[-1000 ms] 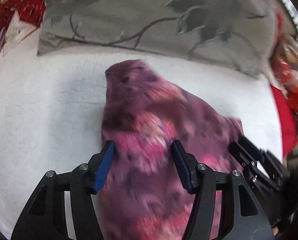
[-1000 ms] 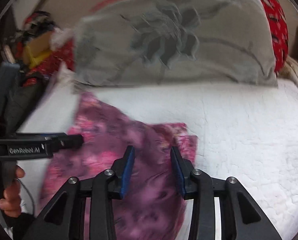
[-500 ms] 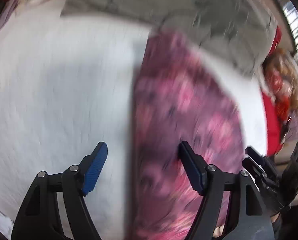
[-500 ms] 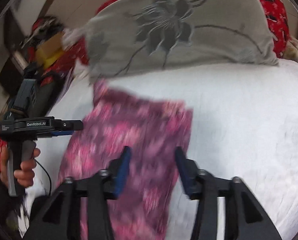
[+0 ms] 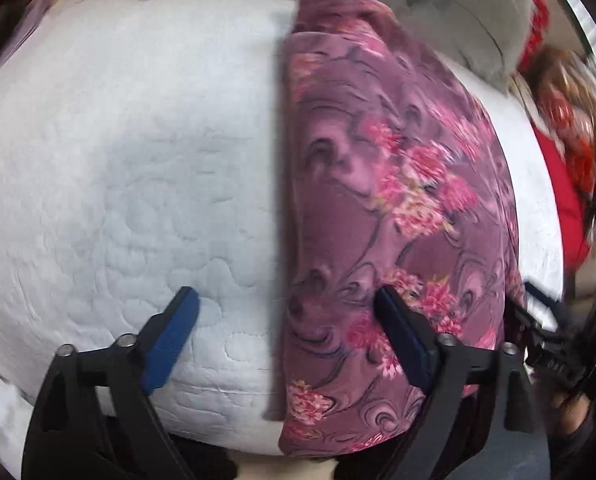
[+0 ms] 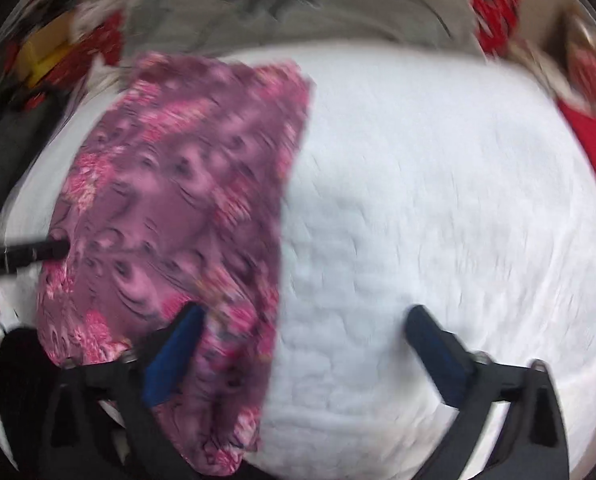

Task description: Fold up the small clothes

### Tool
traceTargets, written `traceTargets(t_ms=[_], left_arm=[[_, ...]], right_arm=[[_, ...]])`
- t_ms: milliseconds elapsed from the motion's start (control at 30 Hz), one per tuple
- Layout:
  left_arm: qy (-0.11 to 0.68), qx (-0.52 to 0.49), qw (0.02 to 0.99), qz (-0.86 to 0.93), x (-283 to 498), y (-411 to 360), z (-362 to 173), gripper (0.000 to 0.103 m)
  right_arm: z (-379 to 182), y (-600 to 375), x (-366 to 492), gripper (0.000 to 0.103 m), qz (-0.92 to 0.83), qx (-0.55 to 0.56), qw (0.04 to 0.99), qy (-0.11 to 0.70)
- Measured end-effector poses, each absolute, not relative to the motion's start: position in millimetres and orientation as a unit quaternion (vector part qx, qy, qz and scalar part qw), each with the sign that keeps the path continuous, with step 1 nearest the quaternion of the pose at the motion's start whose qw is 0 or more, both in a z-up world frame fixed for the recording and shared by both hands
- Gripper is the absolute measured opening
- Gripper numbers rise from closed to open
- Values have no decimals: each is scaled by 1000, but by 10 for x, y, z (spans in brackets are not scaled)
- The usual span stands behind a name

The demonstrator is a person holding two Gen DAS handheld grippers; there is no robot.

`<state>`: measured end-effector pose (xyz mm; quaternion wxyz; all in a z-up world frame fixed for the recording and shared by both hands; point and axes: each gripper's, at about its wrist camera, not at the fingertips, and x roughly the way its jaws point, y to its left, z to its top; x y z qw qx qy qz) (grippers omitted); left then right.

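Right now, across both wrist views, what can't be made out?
- Garment type: folded over, so its shape is hidden in both views.
- Its near edge: cut off behind the left tongs and right tongs.
- Clutter beyond the pillow: right view, motion blur.
- Items at the quilt's right side: left view, blurred and cut off.

Lies on the quilt (image 5: 138, 160), the garment (image 5: 398, 208), under the left gripper's right finger (image 5: 402, 336). Beyond the fingertips, against the pillow (image 5: 458, 4). Under the right gripper's left finger (image 6: 174, 356) too.
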<state>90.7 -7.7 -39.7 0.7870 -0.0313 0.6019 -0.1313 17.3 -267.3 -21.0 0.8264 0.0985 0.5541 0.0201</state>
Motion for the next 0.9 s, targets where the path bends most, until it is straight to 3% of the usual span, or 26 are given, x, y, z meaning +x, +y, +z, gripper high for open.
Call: traceTargets(t_ms=[167,367,567,900], left_arm=[[601,-19,790,-123,819,-7,-401,103],[595,-26,795,-119,799,-43,-462,103],[592,-27,797,-120,748,0,-433,103],[585,-27,797,-146,468,277,-293,103]], right_arm=[[-200,-2801,-47,102,-11,150,833,532],[-236,-2951,-322,103,-20,221,836,503],[-226,-2654,-454,103,-28,84,846,526],[146,-2803,-773,103,-96,36,854,510]])
